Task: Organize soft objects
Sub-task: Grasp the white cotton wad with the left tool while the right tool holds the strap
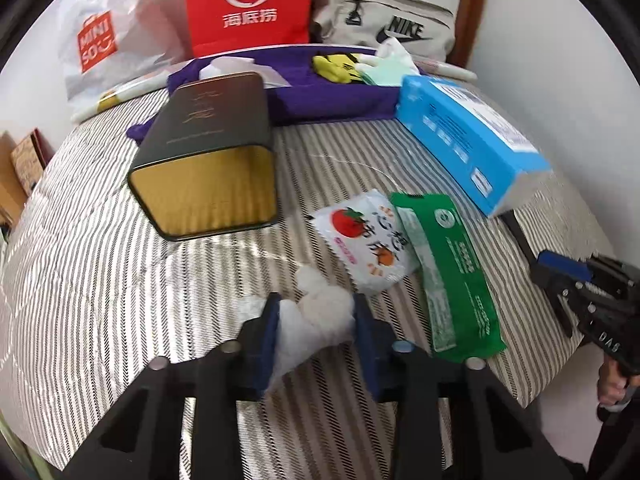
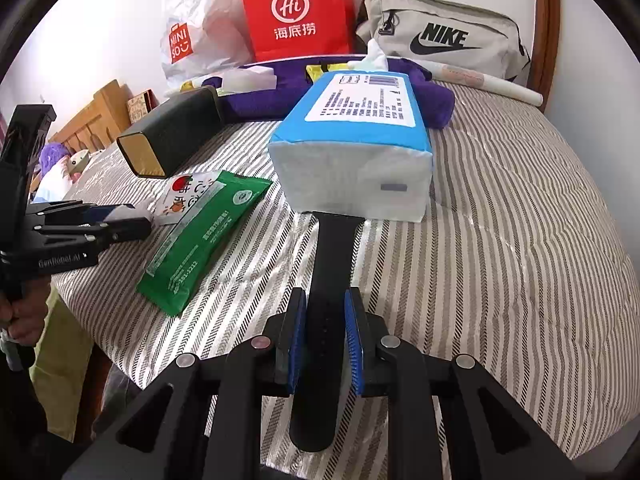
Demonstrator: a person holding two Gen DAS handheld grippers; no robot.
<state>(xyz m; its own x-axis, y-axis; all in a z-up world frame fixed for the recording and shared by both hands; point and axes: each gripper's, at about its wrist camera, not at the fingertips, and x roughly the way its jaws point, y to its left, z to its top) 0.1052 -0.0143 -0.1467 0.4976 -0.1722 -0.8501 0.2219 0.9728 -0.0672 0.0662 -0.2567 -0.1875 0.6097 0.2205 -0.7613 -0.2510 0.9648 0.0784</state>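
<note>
On the striped bedspread (image 1: 100,280), my left gripper (image 1: 316,320) is shut on a white fluffy soft thing (image 1: 324,304), whose tuft sticks out past the blue pads. Beside it lie a white tomato-print sachet (image 1: 368,240) and a green wipes pack (image 1: 448,276). My right gripper (image 2: 325,300) is shut on a black strap (image 2: 334,248), which runs forward to the foot of a blue tissue pack (image 2: 352,152). In the right wrist view, the left gripper (image 2: 132,224) shows at the left edge. A purple cloth (image 1: 332,96) at the back holds a yellow item (image 1: 336,66) and a pale glove (image 1: 384,64).
A black and gold tin (image 1: 208,152) lies on its side at the left. Against the back wall stand a red paper bag (image 1: 248,4), a white Miniso bag (image 1: 104,40) and a grey Nike pouch (image 1: 384,20). A wooden headboard (image 2: 92,116) is off the bed's left side.
</note>
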